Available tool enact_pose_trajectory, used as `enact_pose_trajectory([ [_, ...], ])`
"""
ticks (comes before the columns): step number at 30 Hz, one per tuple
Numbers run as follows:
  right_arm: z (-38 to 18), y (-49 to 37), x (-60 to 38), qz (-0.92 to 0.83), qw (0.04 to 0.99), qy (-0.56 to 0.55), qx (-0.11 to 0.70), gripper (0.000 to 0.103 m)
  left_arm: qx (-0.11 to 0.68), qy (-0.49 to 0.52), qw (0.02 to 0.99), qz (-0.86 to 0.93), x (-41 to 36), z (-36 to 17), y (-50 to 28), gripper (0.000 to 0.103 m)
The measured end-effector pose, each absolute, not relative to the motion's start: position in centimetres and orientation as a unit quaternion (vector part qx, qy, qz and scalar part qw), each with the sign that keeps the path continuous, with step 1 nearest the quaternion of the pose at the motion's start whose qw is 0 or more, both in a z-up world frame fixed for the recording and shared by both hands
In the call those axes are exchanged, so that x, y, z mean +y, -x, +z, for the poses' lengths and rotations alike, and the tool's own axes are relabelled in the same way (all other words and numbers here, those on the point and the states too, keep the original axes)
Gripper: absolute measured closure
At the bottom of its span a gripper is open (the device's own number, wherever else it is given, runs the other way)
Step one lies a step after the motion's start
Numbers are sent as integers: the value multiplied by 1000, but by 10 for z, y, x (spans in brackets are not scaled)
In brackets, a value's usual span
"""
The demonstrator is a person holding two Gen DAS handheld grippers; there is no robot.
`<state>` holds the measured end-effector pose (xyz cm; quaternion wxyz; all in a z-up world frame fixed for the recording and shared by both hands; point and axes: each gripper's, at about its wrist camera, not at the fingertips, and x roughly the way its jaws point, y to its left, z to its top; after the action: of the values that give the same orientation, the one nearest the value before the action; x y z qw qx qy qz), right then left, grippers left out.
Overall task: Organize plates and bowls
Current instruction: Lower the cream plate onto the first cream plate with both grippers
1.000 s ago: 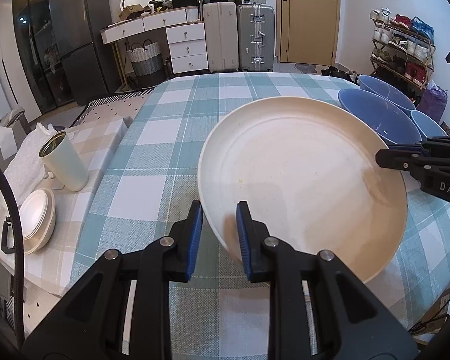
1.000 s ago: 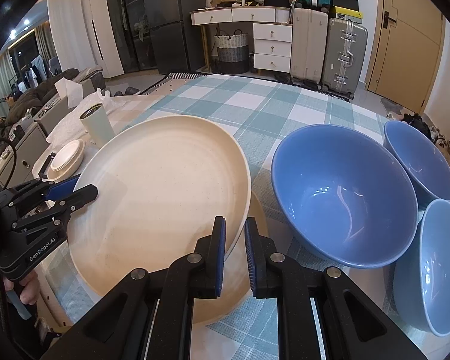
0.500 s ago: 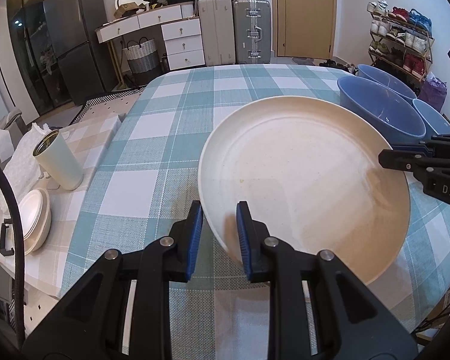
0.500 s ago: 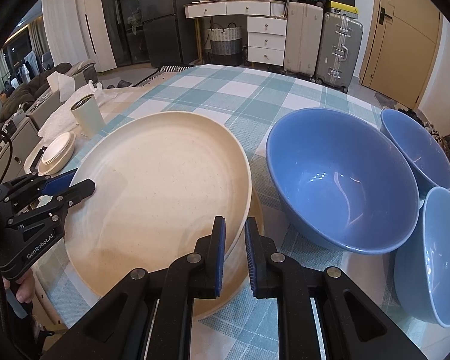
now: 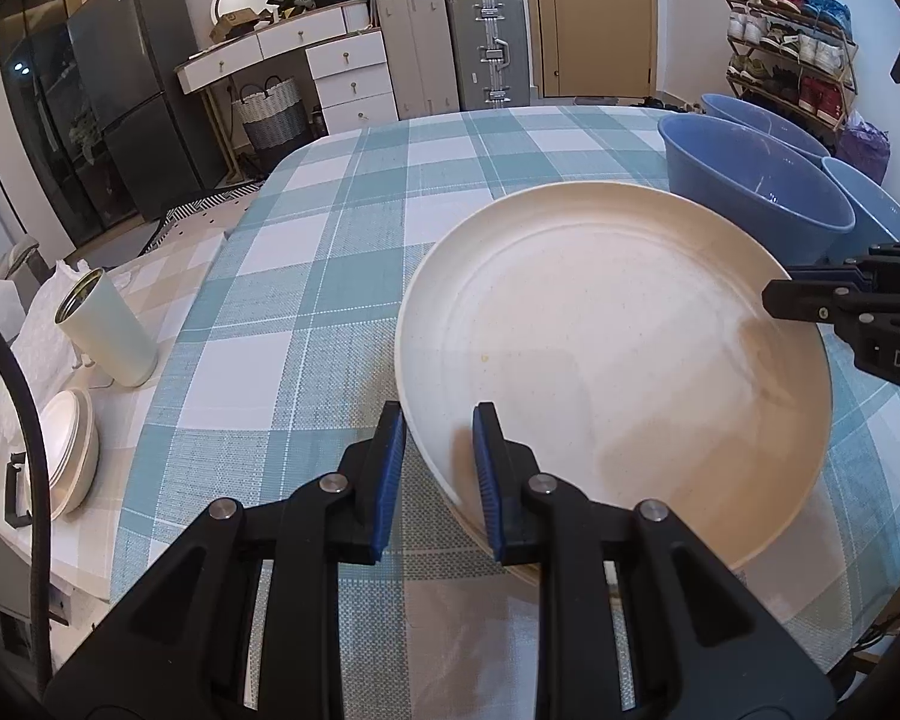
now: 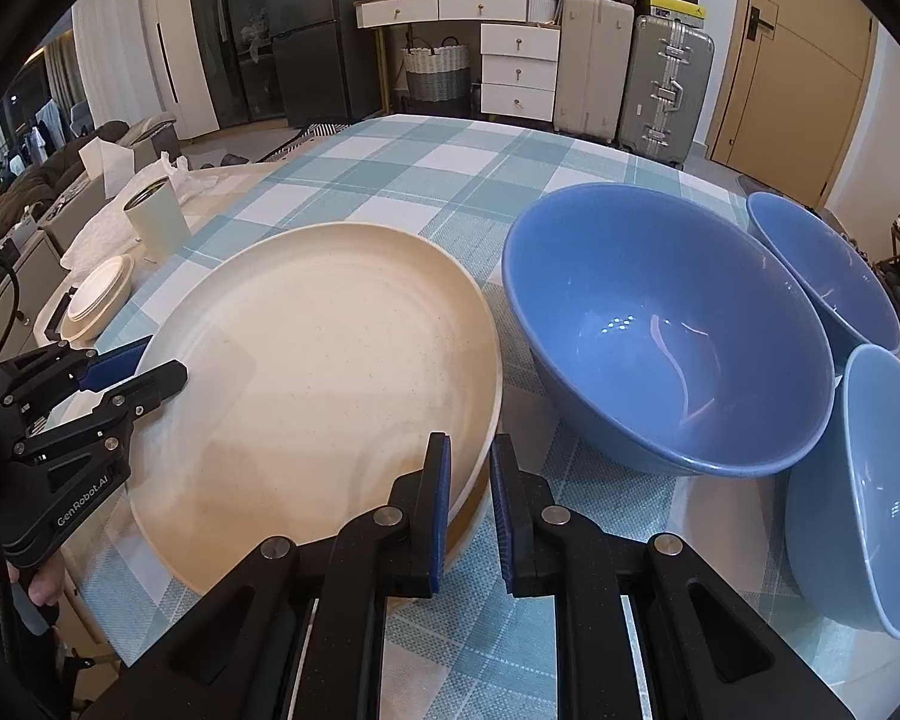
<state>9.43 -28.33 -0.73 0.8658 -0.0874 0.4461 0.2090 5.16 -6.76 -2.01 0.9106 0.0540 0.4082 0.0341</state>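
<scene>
Both hand-held grippers, left and right, are clenching opposite rims of the large cream round plate, just above a second plate near the bench's front edge. They should be lowering it level, releasing only once seated.

Three blue bowls stand on the tabletop. Two cream plates lie stacked. One pale cup and one stack of small dishes sit aside. Two hand-held grippers show.
</scene>
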Motion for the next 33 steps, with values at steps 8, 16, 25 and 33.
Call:
enact_pose_trajectory([
  [8, -12, -91, -286, 205, 866, 94, 447, 90, 412, -70, 908, 37, -76, -26, -52, 84],
  [16, -18, -89, -280, 198, 865, 114, 446, 89, 414, -81, 906, 40, -77, -31, -51, 84],
  [25, -22, -89, -276, 195, 863, 124, 449, 89, 417, -96, 903, 43, -80, -34, -51, 84],
  [33, -25, -89, -274, 192, 862, 133, 450, 89, 417, -100, 902, 44, -81, -36, -52, 83],
])
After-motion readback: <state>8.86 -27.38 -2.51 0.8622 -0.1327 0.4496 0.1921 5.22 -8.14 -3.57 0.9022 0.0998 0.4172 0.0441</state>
